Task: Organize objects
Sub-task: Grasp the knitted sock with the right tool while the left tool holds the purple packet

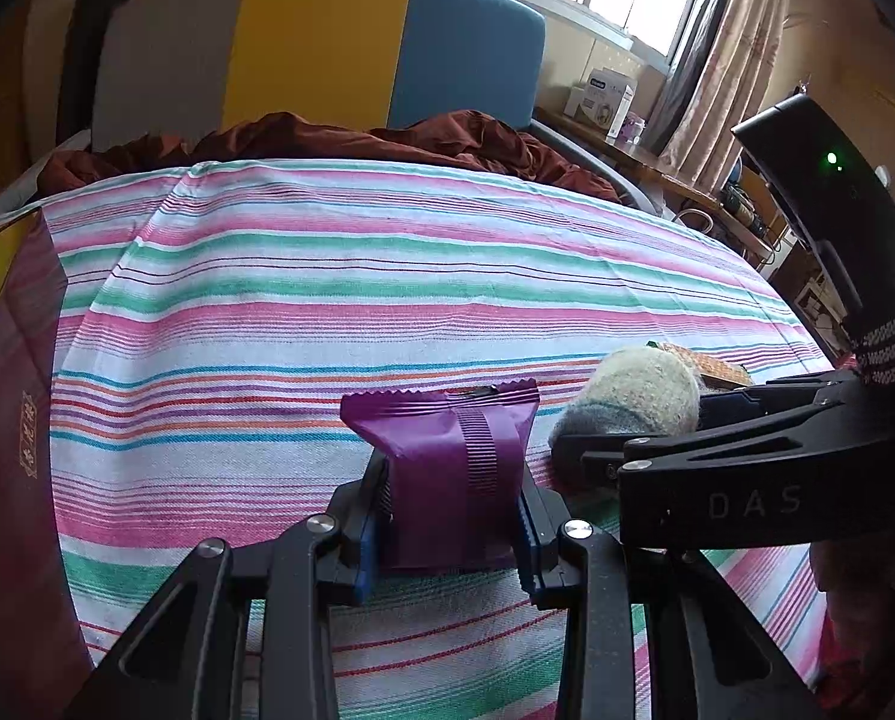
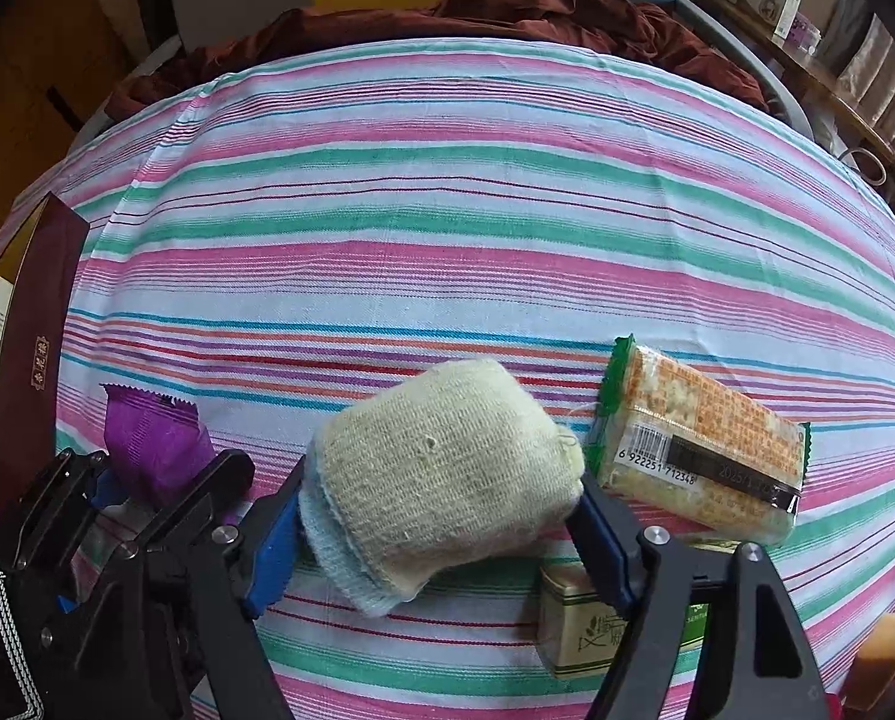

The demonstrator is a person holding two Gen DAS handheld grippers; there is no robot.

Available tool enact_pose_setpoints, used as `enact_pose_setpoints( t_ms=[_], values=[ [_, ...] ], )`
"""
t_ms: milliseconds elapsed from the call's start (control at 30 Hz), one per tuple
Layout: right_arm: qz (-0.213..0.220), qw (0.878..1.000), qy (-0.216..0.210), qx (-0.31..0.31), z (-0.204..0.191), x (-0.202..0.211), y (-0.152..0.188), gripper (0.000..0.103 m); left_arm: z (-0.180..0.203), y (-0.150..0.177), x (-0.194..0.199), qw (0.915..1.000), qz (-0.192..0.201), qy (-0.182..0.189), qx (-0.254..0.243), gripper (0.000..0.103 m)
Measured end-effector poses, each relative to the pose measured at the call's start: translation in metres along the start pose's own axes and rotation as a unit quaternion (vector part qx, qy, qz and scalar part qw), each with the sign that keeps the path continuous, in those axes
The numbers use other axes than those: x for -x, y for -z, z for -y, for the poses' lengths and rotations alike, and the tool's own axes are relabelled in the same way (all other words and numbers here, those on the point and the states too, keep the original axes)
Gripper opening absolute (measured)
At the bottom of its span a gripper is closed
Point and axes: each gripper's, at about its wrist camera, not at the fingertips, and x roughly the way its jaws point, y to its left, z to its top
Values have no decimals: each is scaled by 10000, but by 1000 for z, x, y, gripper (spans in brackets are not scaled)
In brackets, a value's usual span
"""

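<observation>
A: The left gripper (image 1: pixel 453 516) is closed on the purple packet (image 1: pixel 447 450) and holds it just above the striped sheet (image 1: pixel 327 276). The blue pads press on both sides of it.

B: And the right gripper (image 2: pixel 441 510)?

A: Its jaws stand on both sides of the rolled sock (image 2: pixel 441 468). The sock lies on the sheet, and both pads seem to touch it. The sock looks a little squeezed, but I cannot tell if the grip is firm.

B: What can go wrong here?

A: I think the sock is soft and can give way. If the jaws do not close more, it may slip out when it is lifted. Also the roll may open, because its blue cuff hangs loose on the lower side.

B: Other things near it?

A: Yes. The cracker pack (image 2: pixel 699 456) lies just beside the right finger, and a small green-and-cream box (image 2: pixel 567 624) sits partly under that finger. The finger may push them or catch the box.

B: And the two grippers?

A: They are very close to each other, so they may collide. The dark red box (image 2: pixel 33 360) waits at the left edge of the bed.
</observation>
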Motion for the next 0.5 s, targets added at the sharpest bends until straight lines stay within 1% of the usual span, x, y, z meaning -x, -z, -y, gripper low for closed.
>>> enact_pose_setpoints(
  t_ms=[167, 300, 500],
  values=[
    [16, 10000, -25, -30, 4, -1, -2, 79, 2, 0, 0, 10000, 1, -48, -47, 35],
    [29, 10000, -28, -37, 5, -2, -3, 79, 5, 1, 1, 9998, 2, -155, -122, 33],
    [53, 10000, -28, -26, 11, -2, -8, 79, 4, 4, 6, 9997, 15, -241, -99, 33]
  ],
)
